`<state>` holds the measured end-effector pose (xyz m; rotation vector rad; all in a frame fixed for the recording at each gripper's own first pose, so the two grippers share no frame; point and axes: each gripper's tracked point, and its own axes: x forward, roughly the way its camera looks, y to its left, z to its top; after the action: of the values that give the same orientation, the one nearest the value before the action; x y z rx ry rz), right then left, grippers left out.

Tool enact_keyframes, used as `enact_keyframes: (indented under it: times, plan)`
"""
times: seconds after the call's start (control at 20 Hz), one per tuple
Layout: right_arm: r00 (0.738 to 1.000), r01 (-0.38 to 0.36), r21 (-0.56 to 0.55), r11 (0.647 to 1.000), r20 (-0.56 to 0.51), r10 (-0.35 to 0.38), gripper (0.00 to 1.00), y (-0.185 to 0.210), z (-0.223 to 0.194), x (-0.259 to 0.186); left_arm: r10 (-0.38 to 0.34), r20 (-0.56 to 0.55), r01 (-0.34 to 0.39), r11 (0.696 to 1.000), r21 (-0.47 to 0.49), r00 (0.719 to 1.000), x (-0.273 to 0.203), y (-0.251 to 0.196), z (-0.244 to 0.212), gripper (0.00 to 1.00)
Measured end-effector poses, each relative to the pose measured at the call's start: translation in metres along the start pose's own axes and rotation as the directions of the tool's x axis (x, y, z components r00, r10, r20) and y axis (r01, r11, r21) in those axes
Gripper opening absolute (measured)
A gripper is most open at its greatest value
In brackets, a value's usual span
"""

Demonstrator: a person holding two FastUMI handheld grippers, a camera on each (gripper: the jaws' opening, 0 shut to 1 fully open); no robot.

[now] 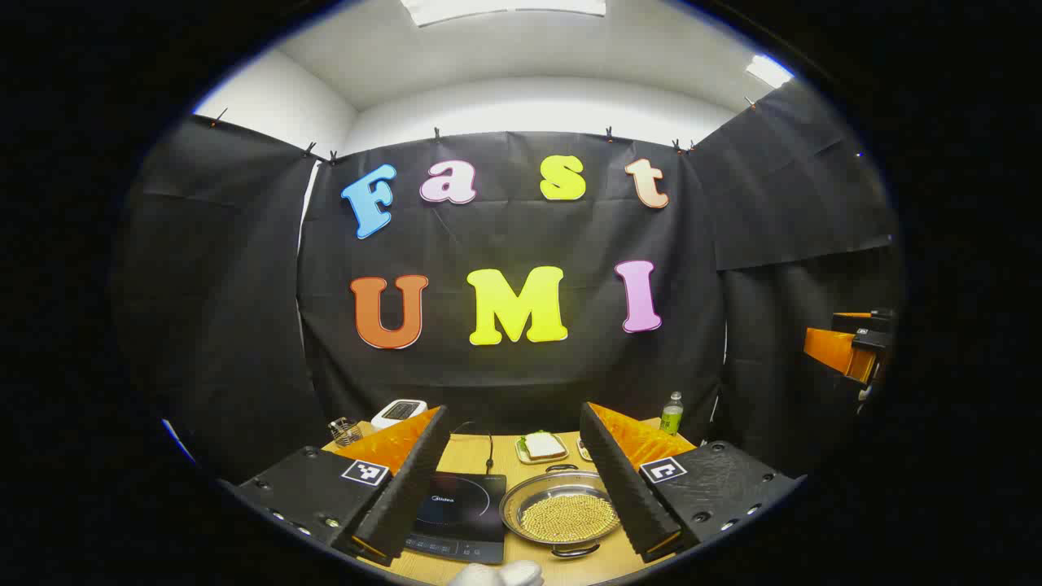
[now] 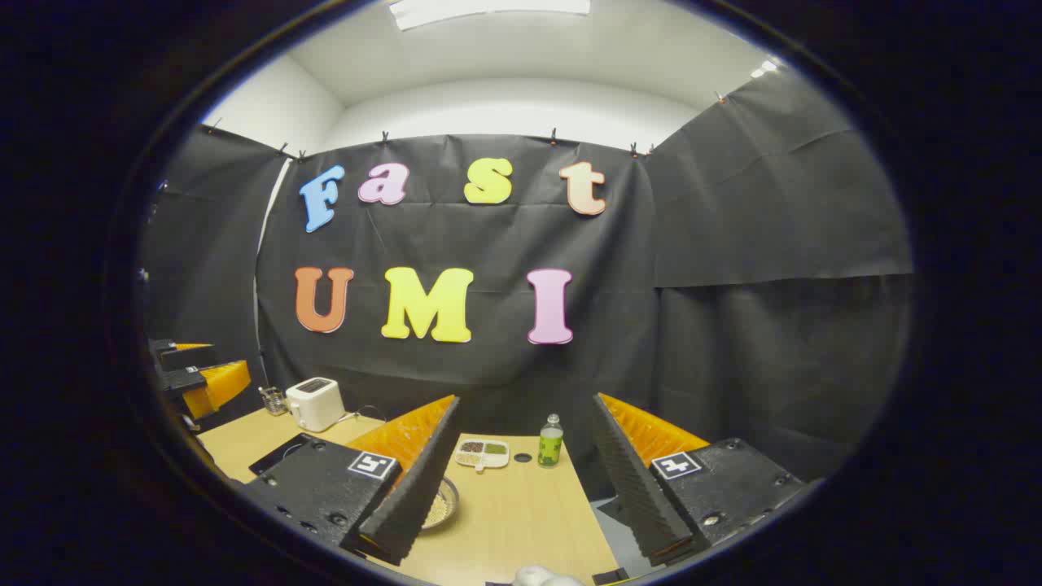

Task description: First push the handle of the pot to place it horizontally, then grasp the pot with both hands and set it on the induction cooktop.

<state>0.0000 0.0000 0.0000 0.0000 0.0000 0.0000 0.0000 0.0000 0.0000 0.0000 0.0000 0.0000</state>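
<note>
Left gripper view is showing the left tongs (image 1: 513,480) hovering above the tabletop (image 1: 562,570), fingers standing wide apart with nothing between them. Just beyond and below the fingertips, toward the right finger, the pot (image 1: 562,514) is sitting on the wood, a shallow steel pan holding yellowish grains, its two loop handles pointing toward and away from the tongs. Touching or just beside it, toward the left finger, the black induction cooktop (image 1: 461,513) is lying flat. Farther off, a plate with a sandwich (image 1: 542,446) is resting near the wall, a green bottle (image 1: 671,413) is standing past the right finger, and a white toaster (image 1: 399,412) is showing over the left finger. Right gripper view is showing the right tongs (image 2: 521,488) also hanging open and empty; the pot (image 2: 440,506) is peeking out beside their left finger, with a divided snack dish (image 2: 482,453) and the bottle (image 2: 551,442) ahead.
</note>
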Motion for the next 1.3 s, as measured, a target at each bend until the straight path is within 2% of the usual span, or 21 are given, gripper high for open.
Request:
enact_keyframes:
  times: [0.05, 0.6, 1.0, 1.05, 1.1, 1.15, 1.2, 1.25, 1.3]
  plan:
    - [1.000, 0.001, -0.002, 1.000, 0.000, -0.001, 0.99, 0.000, 0.000, 0.000, 0.002, -0.002, -0.002, 1.000, 0.002, 1.000, 0.001, 0.002, -0.002, 0.96]
    - [1.000, -0.005, 0.005, 1.000, -0.016, 0.005, 0.96, 0.003, -0.004, 0.005, 0.020, -0.003, -0.020, 1.000, -0.003, 1.000, 0.003, 0.012, -0.007, 0.96]
    - [0.995, -0.086, 0.025, 0.996, -0.041, 0.087, 0.99, 0.040, -0.008, 0.020, 0.035, -0.017, -0.035, 0.999, -0.003, 0.999, 0.000, 0.026, -0.016, 0.96]
    - [0.992, -0.111, 0.025, 0.994, -0.051, 0.112, 0.92, 0.049, -0.009, 0.022, 0.034, -0.020, -0.035, 0.999, -0.003, 0.999, -0.001, 0.028, -0.018, 0.96]
    - [0.989, -0.132, 0.029, 0.991, -0.056, 0.133, 0.93, 0.060, -0.010, 0.024, 0.030, -0.023, -0.030, 1.000, 0.001, 0.999, -0.002, 0.030, -0.021, 0.96]
    - [0.985, -0.160, 0.033, 0.987, -0.065, 0.162, 0.82, 0.072, -0.012, 0.025, 0.027, -0.023, -0.027, 1.000, 0.008, 0.999, -0.003, 0.033, -0.022, 0.96]
    - [0.978, -0.188, 0.039, 0.981, -0.080, 0.190, 0.80, 0.085, -0.017, 0.028, 0.031, -0.025, -0.030, 0.999, 0.018, 0.999, -0.004, 0.036, -0.023, 0.96]
    - [0.968, -0.225, 0.045, 0.973, -0.101, 0.229, 0.65, 0.100, -0.022, 0.030, 0.037, -0.028, -0.037, 0.999, 0.026, 0.999, -0.005, 0.041, -0.027, 0.96]
    - [0.956, -0.263, 0.045, 0.964, -0.125, 0.267, 0.58, 0.116, -0.028, 0.033, 0.047, -0.030, -0.046, 0.999, 0.029, 0.998, -0.006, 0.045, -0.030, 0.96]
